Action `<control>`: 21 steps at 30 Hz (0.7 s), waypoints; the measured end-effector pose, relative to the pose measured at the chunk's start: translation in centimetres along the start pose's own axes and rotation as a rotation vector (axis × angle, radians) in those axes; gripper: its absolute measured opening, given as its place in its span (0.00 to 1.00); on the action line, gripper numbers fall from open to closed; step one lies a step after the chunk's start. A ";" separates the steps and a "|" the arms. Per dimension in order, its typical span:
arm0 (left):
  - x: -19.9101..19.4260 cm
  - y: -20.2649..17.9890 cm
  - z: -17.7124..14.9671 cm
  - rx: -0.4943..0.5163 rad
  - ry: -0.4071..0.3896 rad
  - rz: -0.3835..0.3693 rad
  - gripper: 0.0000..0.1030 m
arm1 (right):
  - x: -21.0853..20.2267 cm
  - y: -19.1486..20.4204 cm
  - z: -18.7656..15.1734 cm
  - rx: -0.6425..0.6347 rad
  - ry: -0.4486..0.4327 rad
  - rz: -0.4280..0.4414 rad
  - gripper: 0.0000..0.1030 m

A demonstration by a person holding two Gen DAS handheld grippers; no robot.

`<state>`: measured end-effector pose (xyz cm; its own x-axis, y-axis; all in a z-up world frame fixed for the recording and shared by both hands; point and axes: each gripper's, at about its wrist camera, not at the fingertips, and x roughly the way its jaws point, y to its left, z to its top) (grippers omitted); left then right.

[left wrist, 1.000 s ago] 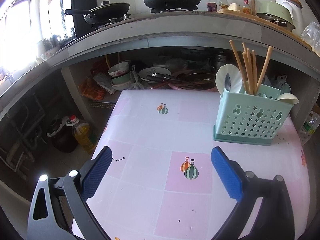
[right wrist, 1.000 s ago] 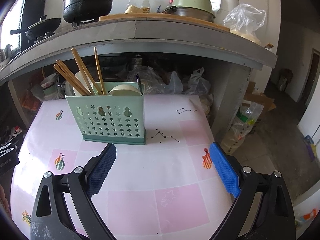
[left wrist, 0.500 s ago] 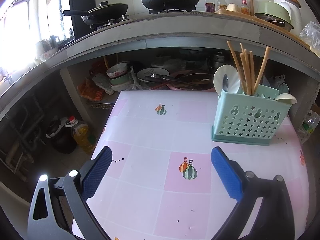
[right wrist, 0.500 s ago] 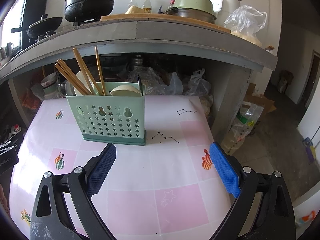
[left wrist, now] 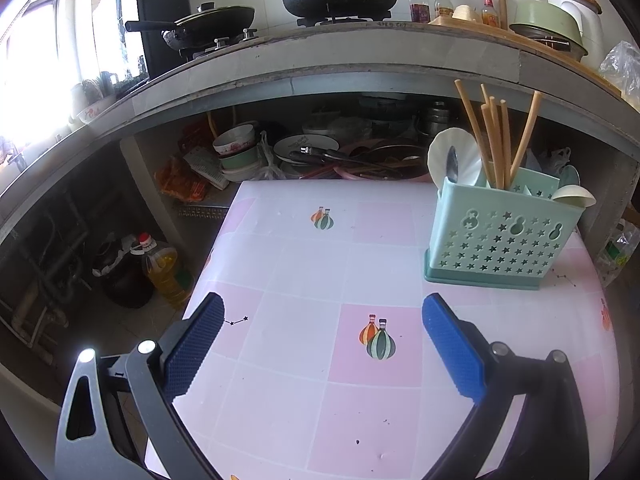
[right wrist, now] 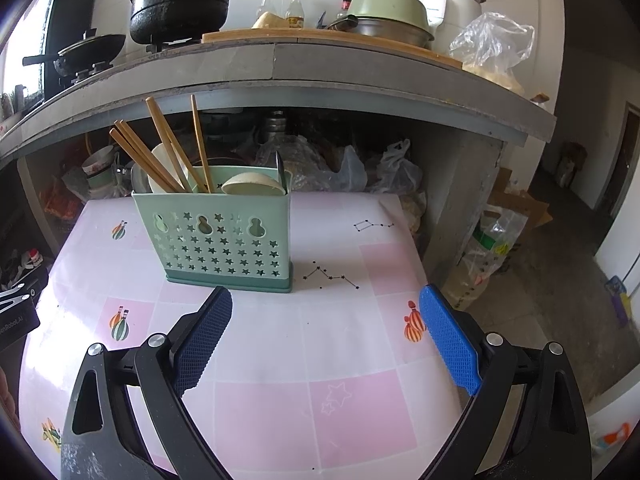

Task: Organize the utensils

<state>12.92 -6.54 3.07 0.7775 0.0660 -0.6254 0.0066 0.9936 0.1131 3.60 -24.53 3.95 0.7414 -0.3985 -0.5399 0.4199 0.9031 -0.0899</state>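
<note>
Held low over the table [left wrist: 304, 264], pointing toward the counter: left gripper [left wrist: 320, 340] with blue pads [left wrist: 196, 344] spread wide apart, nothing between them. Same for the right gripper [right wrist: 324, 336], fingers [right wrist: 448, 340] splayed and empty, hovering above the pink-and-white checked cloth.

Standing upright on the far right part of the table, well ahead of both tools: mint-green utensil holder [left wrist: 504, 236] with star cut-outs. Inside it, wooden chopsticks [left wrist: 494, 140] leaning up out of the top, pale spoons [left wrist: 574, 196] resting at the rim, and a metal spoon [left wrist: 451, 164] against a white round piece.

Seen only from the left wrist: oil bottle [left wrist: 164, 272] on the floor at the table's left side, stacked bowls [left wrist: 236, 152] and plates under the counter, black pan [left wrist: 212, 24] on the stove.

Seen only from the right wrist: the table's right edge, plastic bags [right wrist: 400, 168] under the counter, bare floor and a doorway beyond, plus a sliver of the other tool at the left border. Holder [right wrist: 224, 240] closer and nearly centred here, just ahead of the left pad
</note>
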 end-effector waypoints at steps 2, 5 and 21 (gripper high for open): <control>0.0 0.0 0.0 -0.001 0.000 0.002 0.94 | 0.0 0.0 0.0 0.000 -0.001 0.000 0.88; 0.0 0.0 0.0 -0.002 -0.001 0.001 0.94 | 0.0 0.0 0.0 0.000 -0.001 -0.001 0.88; 0.3 0.3 0.1 -0.003 0.012 0.004 0.94 | 0.1 -0.1 0.0 -0.001 0.001 -0.001 0.88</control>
<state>13.24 -6.27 3.03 0.7701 0.0706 -0.6339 0.0021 0.9936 0.1133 3.68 -24.64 3.94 0.7405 -0.3990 -0.5408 0.4199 0.9030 -0.0911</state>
